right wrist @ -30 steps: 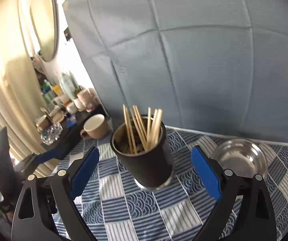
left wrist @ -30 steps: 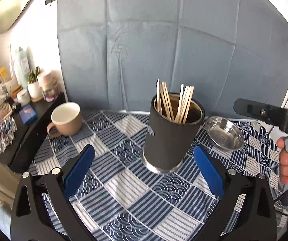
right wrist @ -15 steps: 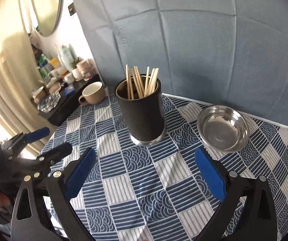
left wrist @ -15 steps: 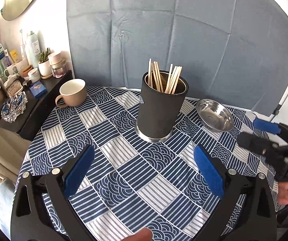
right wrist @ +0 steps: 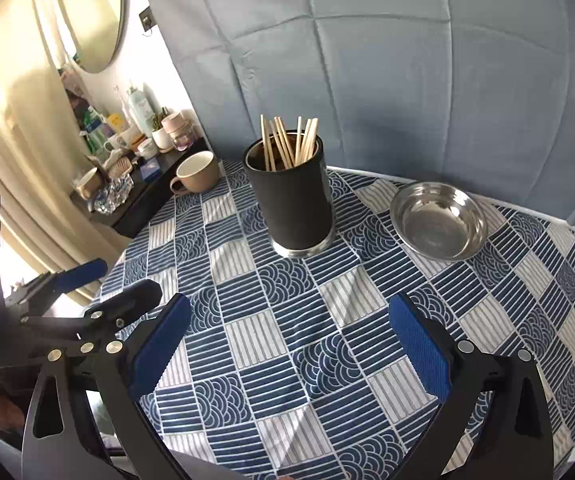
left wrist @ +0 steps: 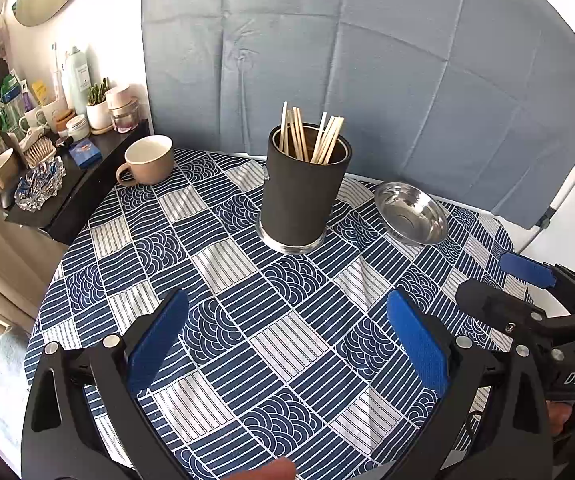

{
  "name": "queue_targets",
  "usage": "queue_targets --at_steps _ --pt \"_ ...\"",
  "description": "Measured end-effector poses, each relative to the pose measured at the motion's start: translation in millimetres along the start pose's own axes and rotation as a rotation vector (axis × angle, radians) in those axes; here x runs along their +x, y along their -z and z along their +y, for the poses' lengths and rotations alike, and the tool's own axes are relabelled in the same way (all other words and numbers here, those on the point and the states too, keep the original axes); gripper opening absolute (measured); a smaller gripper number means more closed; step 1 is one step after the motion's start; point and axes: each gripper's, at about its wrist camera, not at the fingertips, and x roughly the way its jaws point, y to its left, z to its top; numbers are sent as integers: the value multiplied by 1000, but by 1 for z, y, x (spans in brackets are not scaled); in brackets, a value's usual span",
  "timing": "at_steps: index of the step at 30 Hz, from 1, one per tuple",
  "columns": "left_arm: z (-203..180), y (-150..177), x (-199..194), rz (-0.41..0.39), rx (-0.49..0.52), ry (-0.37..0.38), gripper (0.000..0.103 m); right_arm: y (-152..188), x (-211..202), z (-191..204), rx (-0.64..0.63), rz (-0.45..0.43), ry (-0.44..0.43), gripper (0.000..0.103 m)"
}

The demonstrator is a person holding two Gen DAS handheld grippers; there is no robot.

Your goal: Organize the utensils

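Observation:
A black cup point(left wrist: 302, 192) with a metal base stands upright at the far middle of the table and holds several wooden chopsticks point(left wrist: 311, 136). It also shows in the right wrist view point(right wrist: 293, 200), with the chopsticks point(right wrist: 287, 142) in it. My left gripper point(left wrist: 287, 344) is open and empty, well back from the cup above the near part of the table. My right gripper point(right wrist: 287, 344) is open and empty, also back from the cup. The right gripper shows at the right edge of the left wrist view point(left wrist: 499, 280).
A steel bowl point(left wrist: 411, 213) sits right of the cup, also in the right wrist view point(right wrist: 439, 220). A beige mug point(left wrist: 147, 160) stands at the far left. A blue patterned cloth point(left wrist: 271, 320) covers the round table. A dark side shelf point(left wrist: 39, 148) with bottles and jars runs at left.
Both grippers have pulled back and up from the cup, which now looks smaller and farther. Both stay open and empty. Nothing on the table moved.

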Motion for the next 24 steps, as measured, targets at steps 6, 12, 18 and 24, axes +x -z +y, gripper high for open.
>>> queue_targets --at_steps 6,12,18,24 --pt "-1 1 -2 5 -16 -19 97 1 -2 1 -15 1 4 95" --pt "1 4 2 29 -33 -41 97 3 -1 -2 0 16 13 95" --pt "5 7 5 54 -66 -70 97 6 -6 -8 25 2 55 95" --pt "4 9 5 64 -67 -91 97 9 -7 -18 52 11 62 95"
